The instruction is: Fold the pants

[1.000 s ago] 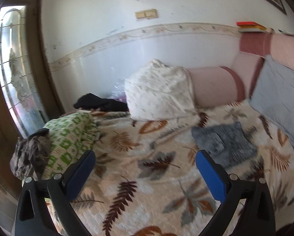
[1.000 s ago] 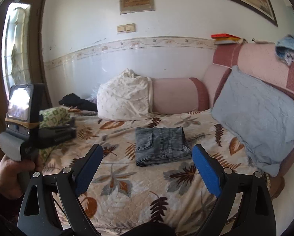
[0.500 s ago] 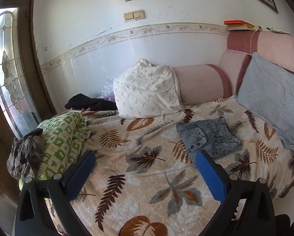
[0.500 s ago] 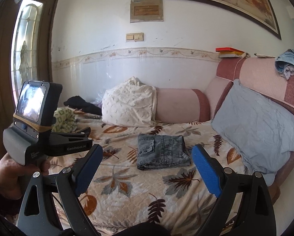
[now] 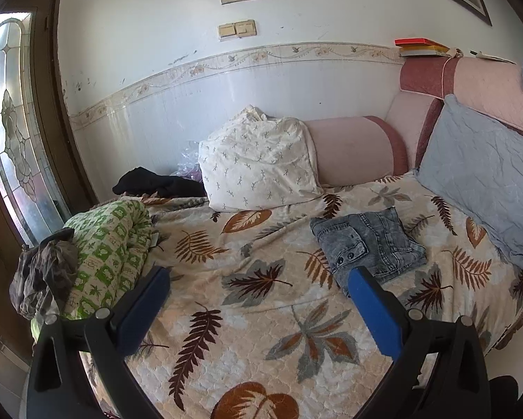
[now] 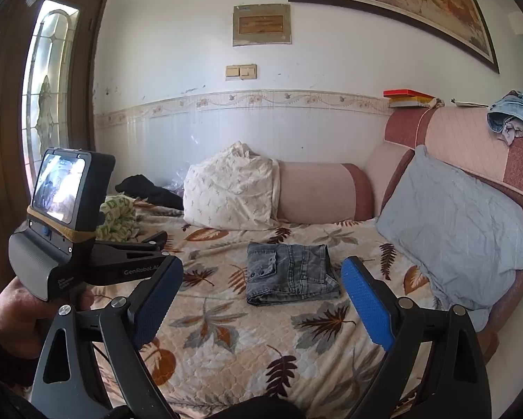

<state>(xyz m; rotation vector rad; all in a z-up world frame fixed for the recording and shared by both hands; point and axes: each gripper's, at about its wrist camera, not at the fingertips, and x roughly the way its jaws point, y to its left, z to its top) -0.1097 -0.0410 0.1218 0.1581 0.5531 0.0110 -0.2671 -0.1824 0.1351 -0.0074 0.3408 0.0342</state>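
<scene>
Grey denim pants (image 5: 368,244) lie folded into a small square on the leaf-patterned bedspread (image 5: 261,314), near the grey pillow. They also show in the right wrist view (image 6: 289,272). My left gripper (image 5: 258,279) is open and empty, held back above the bed, apart from the pants. My right gripper (image 6: 261,276) is open and empty, also held back from the bed. The left gripper's body with its screen (image 6: 69,223) shows at the left of the right wrist view, in a hand.
A white pillow (image 5: 258,164) and pink bolster (image 5: 352,150) lie against the wall. A grey pillow (image 5: 485,181) leans on the headboard at right. A green rolled blanket (image 5: 107,244) and dark clothes (image 5: 44,269) sit at the left edge. Blue jeans (image 6: 516,111) hang over the headboard.
Both grippers have pulled back and up from the bed, so the folded pants look smaller and farther off. The left view has swung right. Both stay open.
</scene>
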